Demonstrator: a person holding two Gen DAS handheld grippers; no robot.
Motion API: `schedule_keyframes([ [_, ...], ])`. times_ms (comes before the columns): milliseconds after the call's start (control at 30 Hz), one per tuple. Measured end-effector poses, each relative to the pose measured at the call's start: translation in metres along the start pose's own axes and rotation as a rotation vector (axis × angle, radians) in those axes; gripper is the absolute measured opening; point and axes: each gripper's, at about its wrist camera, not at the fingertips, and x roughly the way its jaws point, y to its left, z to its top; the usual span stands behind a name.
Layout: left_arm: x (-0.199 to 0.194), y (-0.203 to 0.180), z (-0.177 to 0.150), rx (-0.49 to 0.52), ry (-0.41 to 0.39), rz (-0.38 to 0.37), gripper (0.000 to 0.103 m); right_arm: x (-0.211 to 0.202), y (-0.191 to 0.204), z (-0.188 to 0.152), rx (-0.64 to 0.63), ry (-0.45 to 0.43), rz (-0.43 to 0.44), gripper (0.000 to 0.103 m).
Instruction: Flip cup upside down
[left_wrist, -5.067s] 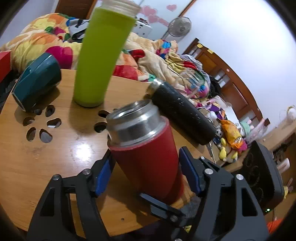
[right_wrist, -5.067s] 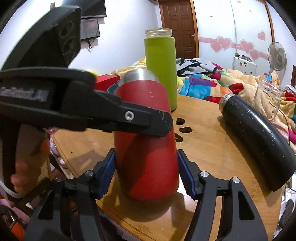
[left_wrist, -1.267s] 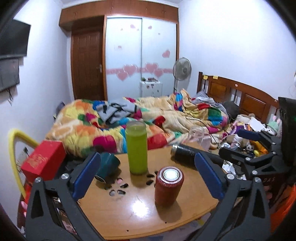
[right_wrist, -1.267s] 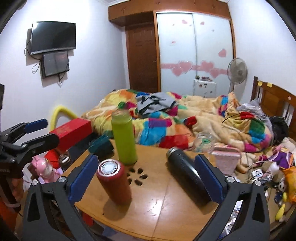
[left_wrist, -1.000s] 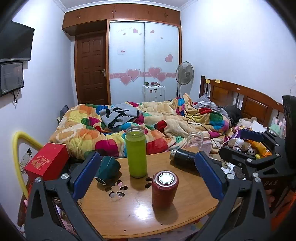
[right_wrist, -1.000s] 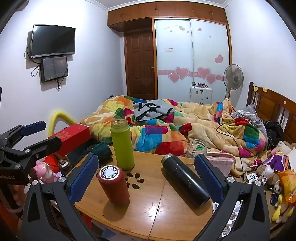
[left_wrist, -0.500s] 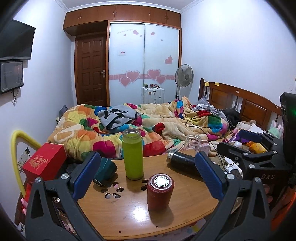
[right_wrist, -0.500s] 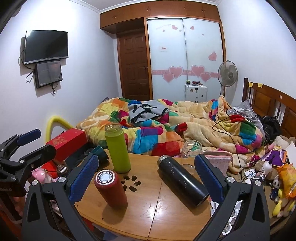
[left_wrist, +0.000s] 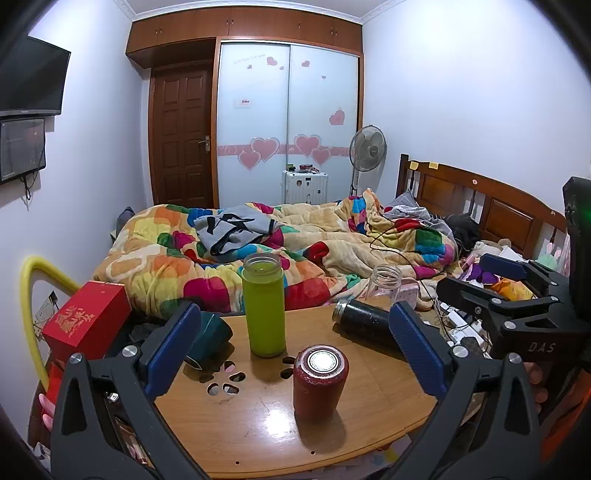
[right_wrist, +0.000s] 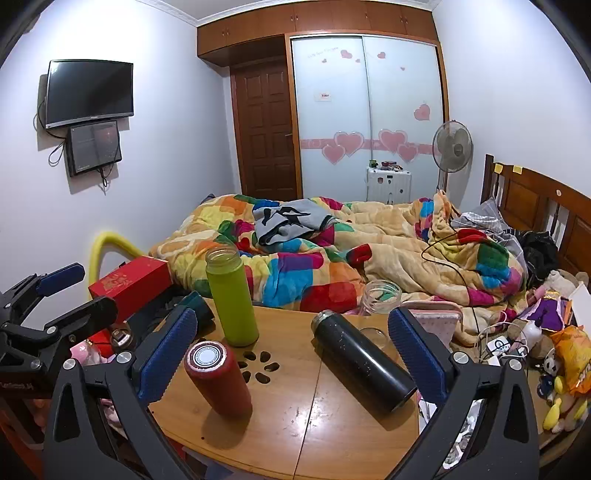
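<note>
Both grippers have withdrawn from the bench (left_wrist: 258, 424); we log left gripper (left_wrist: 295, 350) and right gripper (right_wrist: 295, 354), jaws released, empty. Black flask (right_wrist: 364, 360) lies between right jaws. Red cup (left_wrist: 320, 376) stands inverted, centred between left jaws.

White letters reading "DAS" are showing on the black plastic body of the right gripper (left_wrist: 517, 291), seen from the left wrist view. Gold Chinese characters are running across the side of the red rectangular cardboard box (left_wrist: 86, 319), though they are perhaps too small to make out. A small red-and-white label is sticking to the frosted sliding wardrobe door (left_wrist: 243, 102), unreadable.
</note>
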Motion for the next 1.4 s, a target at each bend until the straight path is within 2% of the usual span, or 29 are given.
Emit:
schedule_keyframes([
  [1400, -0.016, -0.006, 0.014, -0.015, -0.039, -0.006, 0.103, -0.018, 0.015, 0.008, -0.032, -0.048, 0.013, 0.103],
])
